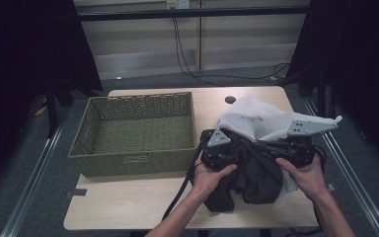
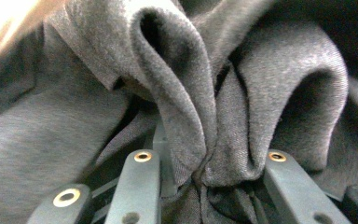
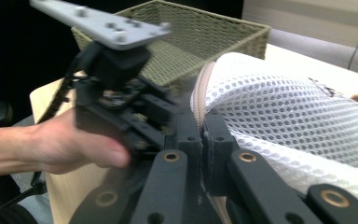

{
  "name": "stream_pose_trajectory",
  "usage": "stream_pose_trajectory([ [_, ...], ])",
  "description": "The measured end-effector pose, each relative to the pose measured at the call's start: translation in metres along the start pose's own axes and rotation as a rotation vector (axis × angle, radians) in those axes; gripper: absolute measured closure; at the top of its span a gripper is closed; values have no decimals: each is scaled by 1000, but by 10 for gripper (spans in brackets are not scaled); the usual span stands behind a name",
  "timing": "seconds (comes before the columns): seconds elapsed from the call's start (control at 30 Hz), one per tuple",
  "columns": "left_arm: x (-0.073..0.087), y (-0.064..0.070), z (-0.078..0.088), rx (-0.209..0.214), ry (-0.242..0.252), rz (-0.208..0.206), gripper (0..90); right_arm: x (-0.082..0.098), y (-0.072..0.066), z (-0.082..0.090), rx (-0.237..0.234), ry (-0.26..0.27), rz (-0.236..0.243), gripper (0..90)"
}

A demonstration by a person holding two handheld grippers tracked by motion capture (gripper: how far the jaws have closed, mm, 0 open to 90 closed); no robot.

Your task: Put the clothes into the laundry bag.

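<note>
On the surface [image 1: 143,197] a woven basket [image 1: 137,133] sits at the left; just right of it a mesh laundry bag [image 1: 256,121] lies behind a dark garment [image 1: 256,177], which hangs between the left tool [image 1: 227,150] and right tool [image 1: 276,148]

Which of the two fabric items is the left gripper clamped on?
The dark grey garment, bunched between the left gripper jaws; the white mesh bag is pale and netted.
</note>
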State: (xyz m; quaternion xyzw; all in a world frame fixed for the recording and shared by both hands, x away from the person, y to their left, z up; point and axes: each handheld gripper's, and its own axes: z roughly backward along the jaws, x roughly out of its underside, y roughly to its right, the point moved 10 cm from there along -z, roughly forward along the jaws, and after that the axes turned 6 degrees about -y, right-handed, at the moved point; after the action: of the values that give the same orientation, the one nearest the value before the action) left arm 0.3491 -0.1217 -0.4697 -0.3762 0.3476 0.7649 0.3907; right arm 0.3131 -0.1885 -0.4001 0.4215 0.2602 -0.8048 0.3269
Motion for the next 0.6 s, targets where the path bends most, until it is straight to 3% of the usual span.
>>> stream_pose_trajectory([
  [0.2,-20,-12,1,-59,51,65,700,-26,-25,6,-71,54,48,875],
  [0.33,-27,-21,-1,-91,70,98,695,-30,-37,13,-104,70,66,875],
  [0.37,-25,-22,-4,-96,62,98,692,-29,-37,14,-108,70,63,875],
  [0.43,-17,-24,-9,-113,29,58,682,-18,-32,14,-104,52,44,875],
  [0.5,-7,-26,-16,-90,13,59,653,-3,-24,11,-102,37,8,875],
  [0.6,4,-25,-19,-92,-12,22,585,22,-13,6,-81,9,-29,875],
])
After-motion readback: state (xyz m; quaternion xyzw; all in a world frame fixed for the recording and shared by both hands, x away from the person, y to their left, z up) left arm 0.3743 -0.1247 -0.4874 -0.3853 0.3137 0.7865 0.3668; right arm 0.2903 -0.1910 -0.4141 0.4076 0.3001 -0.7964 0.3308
